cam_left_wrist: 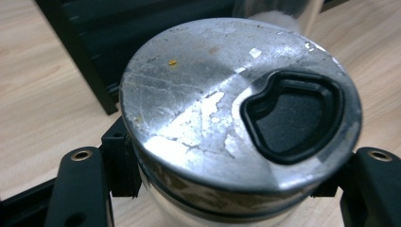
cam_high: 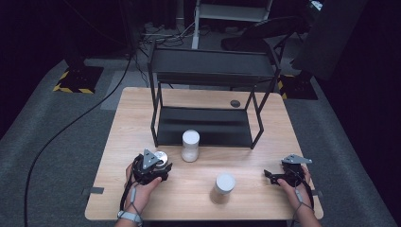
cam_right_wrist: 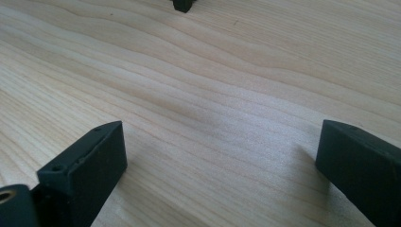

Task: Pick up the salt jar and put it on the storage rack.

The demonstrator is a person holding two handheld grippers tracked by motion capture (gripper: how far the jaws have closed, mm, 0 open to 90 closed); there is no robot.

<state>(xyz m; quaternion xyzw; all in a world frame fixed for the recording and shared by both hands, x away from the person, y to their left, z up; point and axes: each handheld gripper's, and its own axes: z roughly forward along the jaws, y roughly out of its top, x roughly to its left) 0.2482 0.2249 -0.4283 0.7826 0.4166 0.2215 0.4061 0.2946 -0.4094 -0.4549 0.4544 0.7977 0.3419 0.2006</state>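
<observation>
gripping a jar with a worn metal lid (cam_left_wrist: 236, 109), the left gripper (cam_high: 152, 168) sits at about 7 o'clock on the surface (cam_high: 265, 189), just in front of the near-left leg of the black shelf rack (cam_high: 208, 125). in the left gripper view its jaws stand one on each side of the jar just under the lid's rim, closed in against the glass, so the jar is held from the sides with its long axis upright and the lid facing up at the camera. whether the jar's base rests on the wood or is lifted clear i cannot tell.

a white-lidded jar (cam_high: 190, 145) stands at about 2 o'clock from the held one, just beside it and touching the rack's front edge in the high view; another white-lidded jar (cam_high: 223, 187) stands toward 4 o'clock, well apart. the rack's lower shelf lies toward 1 o'clock of the left gripper.

the right gripper (cam_high: 279, 177) lies at 4 o'clock on the surface, jaws spread wide with nothing between them but bare wood, pointing toward 9 o'clock.

my reading is that the held jar belongs to the left hand's side, and any move to the shelf goes up and forward past the neighbouring jar.
</observation>
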